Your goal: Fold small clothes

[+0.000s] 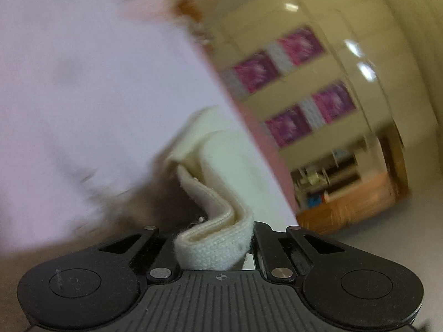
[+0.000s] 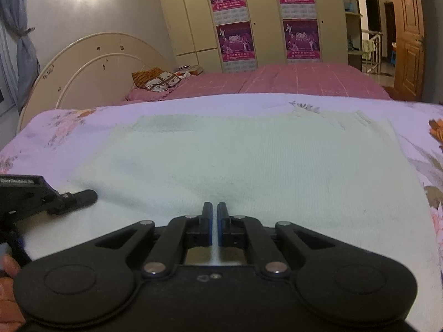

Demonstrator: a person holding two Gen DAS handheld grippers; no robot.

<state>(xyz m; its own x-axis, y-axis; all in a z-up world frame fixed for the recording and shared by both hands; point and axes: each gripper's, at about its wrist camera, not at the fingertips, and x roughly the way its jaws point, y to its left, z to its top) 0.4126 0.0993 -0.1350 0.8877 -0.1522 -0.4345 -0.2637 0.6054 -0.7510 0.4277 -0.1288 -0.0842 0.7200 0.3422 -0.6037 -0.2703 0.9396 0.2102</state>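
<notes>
A small white knitted garment (image 2: 249,163) lies spread flat on the lilac flowered bedspread (image 2: 69,127). My right gripper (image 2: 214,207) sits low over its near edge with the jaws nearly together and nothing between them. My left gripper (image 1: 213,238) is shut on a bunched cream hem of the garment (image 1: 218,232), which folds up between the jaws; the fingertips are hidden by the cloth. In the right wrist view the left gripper (image 2: 80,197) lies at the garment's left edge.
A pink bedsheet (image 2: 290,80) covers the bed beyond, with a patterned pillow (image 2: 157,80) by the headboard (image 2: 91,66). Wardrobes with magenta posters (image 2: 235,38) stand behind. A wooden door (image 2: 409,36) is at the far right. The left wrist view is motion-blurred.
</notes>
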